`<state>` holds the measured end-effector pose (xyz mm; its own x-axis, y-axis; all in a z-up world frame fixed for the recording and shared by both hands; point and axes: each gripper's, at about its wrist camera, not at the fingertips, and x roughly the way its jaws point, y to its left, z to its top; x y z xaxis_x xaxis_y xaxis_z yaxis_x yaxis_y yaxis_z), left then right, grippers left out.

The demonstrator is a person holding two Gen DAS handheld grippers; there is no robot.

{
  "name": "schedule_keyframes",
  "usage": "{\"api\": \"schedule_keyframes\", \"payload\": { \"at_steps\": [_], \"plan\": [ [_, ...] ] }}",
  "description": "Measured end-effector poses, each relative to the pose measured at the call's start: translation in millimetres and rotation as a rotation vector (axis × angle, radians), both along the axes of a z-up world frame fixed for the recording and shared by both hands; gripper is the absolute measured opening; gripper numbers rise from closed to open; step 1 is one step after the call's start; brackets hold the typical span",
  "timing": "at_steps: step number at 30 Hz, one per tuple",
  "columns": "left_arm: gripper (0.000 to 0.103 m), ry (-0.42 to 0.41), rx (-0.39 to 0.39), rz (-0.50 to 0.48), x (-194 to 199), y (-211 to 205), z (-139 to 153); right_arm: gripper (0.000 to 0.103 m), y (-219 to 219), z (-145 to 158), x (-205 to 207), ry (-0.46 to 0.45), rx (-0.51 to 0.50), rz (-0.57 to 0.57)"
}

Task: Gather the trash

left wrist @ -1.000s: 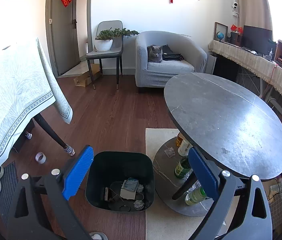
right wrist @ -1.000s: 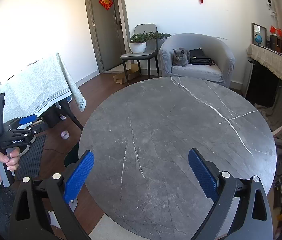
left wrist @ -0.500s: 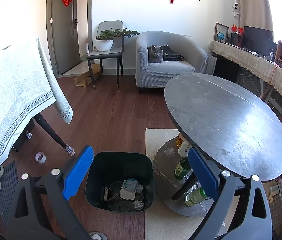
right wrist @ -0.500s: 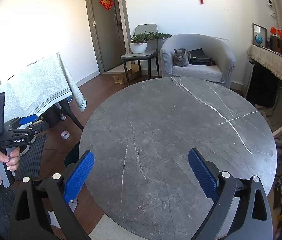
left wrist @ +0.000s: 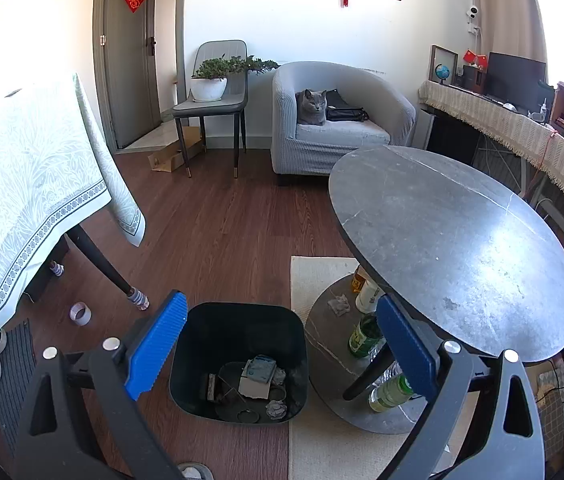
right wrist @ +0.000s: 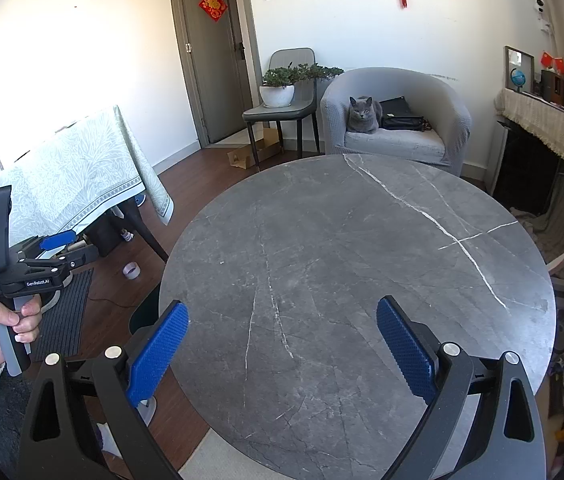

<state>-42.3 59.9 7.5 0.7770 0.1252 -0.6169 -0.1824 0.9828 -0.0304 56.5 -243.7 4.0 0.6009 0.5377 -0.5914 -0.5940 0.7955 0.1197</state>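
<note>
- The left gripper point(left wrist: 278, 354), black-framed with blue ribbed pads, hangs above the dark square plastic bin point(left wrist: 238, 360) on the wooden floor; its jaws stand wide apart and nothing sits between them.
- Judged from that spacing over the mouth of the bin, this hand is placed as for dropping or just after it.
- The trash lies at the bottom of the bin: a small pale box with a blue-grey top point(left wrist: 259, 376), crumpled grey scraps point(left wrist: 276, 408), and a round dark lid point(left wrist: 247, 416). The box stands roughly upright, top face up, with no clear long axis.
- The right gripper point(right wrist: 282, 354), of the same make, hovers over the round grey marble-patterned table point(right wrist: 362, 260), jaws likewise spread and empty.
- The tabletop shows nothing to pick, so collecting from it looks finished.
- On the table's lower shelf point(left wrist: 322, 320) lie a crumpled paper scrap point(left wrist: 339, 304) and several bottles point(left wrist: 364, 336), some upright, one lying on its side; whether these count as trash I cannot tell.
</note>
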Motion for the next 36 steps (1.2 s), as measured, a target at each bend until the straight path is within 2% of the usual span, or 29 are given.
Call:
{"api": "schedule_keyframes", "payload": {
  "at_steps": [36],
  "plan": [
    [0.097, 0.003, -0.010, 0.001, 0.5, -0.9, -0.3, 0.096, 1.2, -2.6, 0.1, 0.000, -0.006, 0.003]
  ]
}}
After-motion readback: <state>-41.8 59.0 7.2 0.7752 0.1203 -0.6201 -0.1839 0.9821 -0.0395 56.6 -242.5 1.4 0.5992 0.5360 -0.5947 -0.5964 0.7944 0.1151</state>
